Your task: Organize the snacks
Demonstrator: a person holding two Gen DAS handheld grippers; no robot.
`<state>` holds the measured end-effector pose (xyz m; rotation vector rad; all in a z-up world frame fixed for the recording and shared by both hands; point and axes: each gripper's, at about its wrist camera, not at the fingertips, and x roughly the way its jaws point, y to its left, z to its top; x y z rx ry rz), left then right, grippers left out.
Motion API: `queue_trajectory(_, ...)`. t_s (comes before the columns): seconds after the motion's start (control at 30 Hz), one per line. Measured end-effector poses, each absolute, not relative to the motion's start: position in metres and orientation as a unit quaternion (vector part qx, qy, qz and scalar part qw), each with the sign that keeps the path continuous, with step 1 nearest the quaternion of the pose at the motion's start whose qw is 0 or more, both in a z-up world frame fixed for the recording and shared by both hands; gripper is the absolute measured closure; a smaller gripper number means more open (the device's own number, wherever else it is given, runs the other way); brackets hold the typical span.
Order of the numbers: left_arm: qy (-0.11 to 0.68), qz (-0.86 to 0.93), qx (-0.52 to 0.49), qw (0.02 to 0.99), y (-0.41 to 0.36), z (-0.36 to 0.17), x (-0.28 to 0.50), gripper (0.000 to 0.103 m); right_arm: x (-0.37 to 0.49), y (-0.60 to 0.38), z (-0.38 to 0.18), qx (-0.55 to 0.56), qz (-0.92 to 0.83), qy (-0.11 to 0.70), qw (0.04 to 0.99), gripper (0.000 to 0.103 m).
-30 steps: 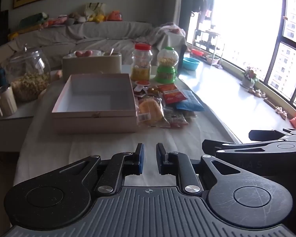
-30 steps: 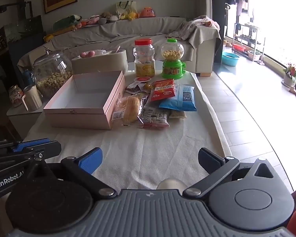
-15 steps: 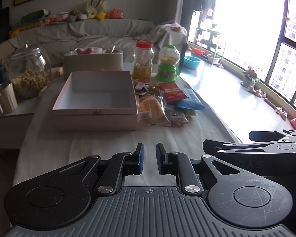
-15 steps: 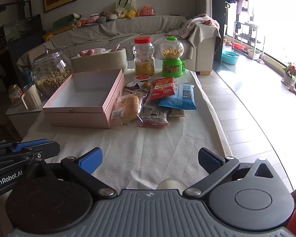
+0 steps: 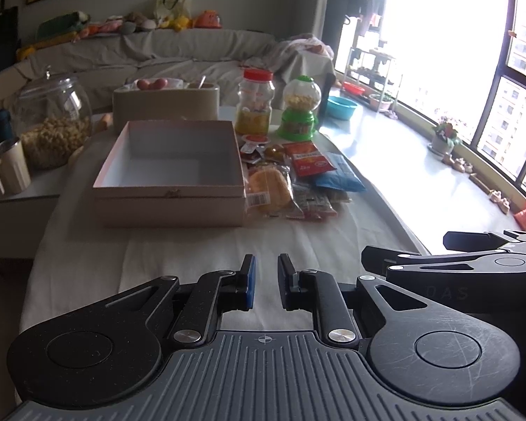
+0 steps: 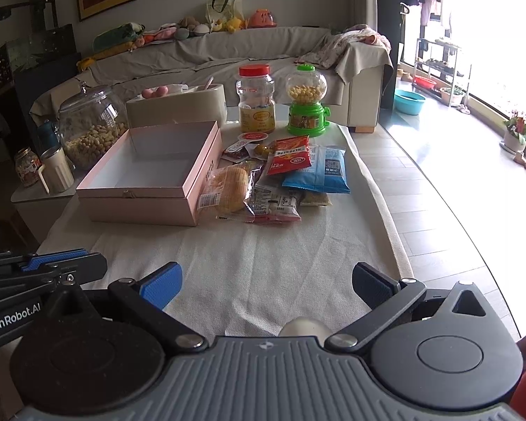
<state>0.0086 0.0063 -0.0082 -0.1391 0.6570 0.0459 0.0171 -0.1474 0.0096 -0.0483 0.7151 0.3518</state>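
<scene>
An open, empty pink box (image 6: 150, 172) (image 5: 172, 168) sits on the cloth-covered table. To its right lies a pile of snack packets: a yellow cake in clear wrap (image 6: 229, 186) (image 5: 268, 186), a red packet (image 6: 289, 156) (image 5: 307, 161), a blue packet (image 6: 321, 172) (image 5: 340, 177) and smaller sachets (image 6: 243, 147). My left gripper (image 5: 264, 282) hovers over the near table edge, its jaws nearly closed on nothing. My right gripper (image 6: 264, 280) is wide open and empty, also well short of the snacks. Each gripper shows at the edge of the other's view.
Behind the snacks stand a red-lidded jar (image 6: 256, 103), a green candy dispenser (image 6: 305, 101) and a beige container (image 6: 175, 105). A glass jar of nuts (image 6: 91, 126) and a mug (image 6: 56, 173) stand on a side table at left. A sofa lies beyond.
Both grippers have edged slightly toward the table, so the box and snacks look a little nearer. Jaw openings are unchanged.
</scene>
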Motion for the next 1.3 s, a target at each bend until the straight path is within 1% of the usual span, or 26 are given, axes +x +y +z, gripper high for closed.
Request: queue_trajectory(1.3,0.334,0.018,-0.082,0.939,0.0073,-0.0111,0.0091,0.085,0.0185,-0.1448,0.0062,-0.029,0.170,0.351,0.920,0.000)
